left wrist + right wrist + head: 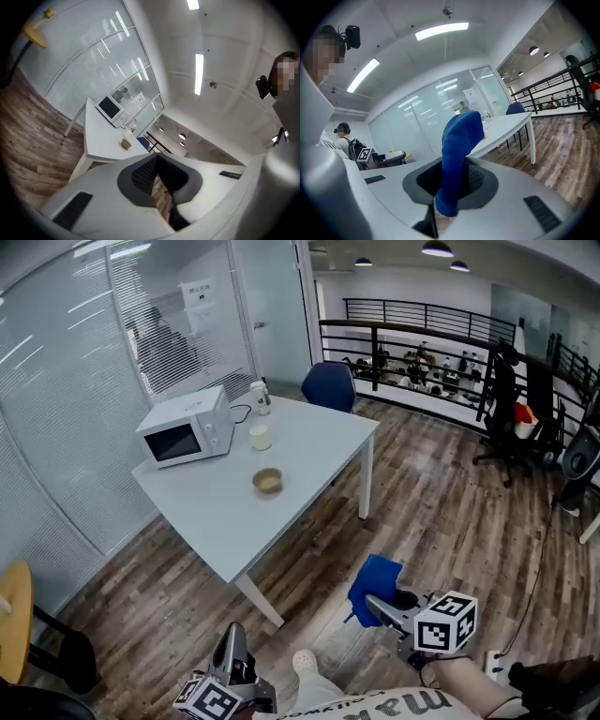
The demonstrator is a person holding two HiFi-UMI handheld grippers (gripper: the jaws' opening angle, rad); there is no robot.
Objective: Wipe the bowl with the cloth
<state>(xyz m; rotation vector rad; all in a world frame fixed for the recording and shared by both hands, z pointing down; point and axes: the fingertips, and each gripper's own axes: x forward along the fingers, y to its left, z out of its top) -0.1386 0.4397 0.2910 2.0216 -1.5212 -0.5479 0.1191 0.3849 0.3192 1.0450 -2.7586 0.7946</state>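
Head view: the bowl (267,481) sat on the table (234,521), well apart from the cloth (375,582).
Left gripper view: left gripper (157,176) was closed, holding nothing.
Right gripper view: right gripper (452,187) was clamped on the soft, light cloth. The bowl, probably rigid and light, would likely need steadying at its rim.

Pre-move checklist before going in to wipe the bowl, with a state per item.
1. Cloth gripped: ok. The right gripper has its jaws shut on it, and a long end sticks out.
2. Left gripper free: ok. Its jaws are shut with nothing between them.
3. Bowl found: ok. It stands upright on the table.
4. Grippers at the bowl: not ok. Both are over the floor, well short of the table.
5. Room around the bowl: ok. The cup and microwave stand apart from it.
6. What is in the bowl: cannot tell. It is too small in every view.
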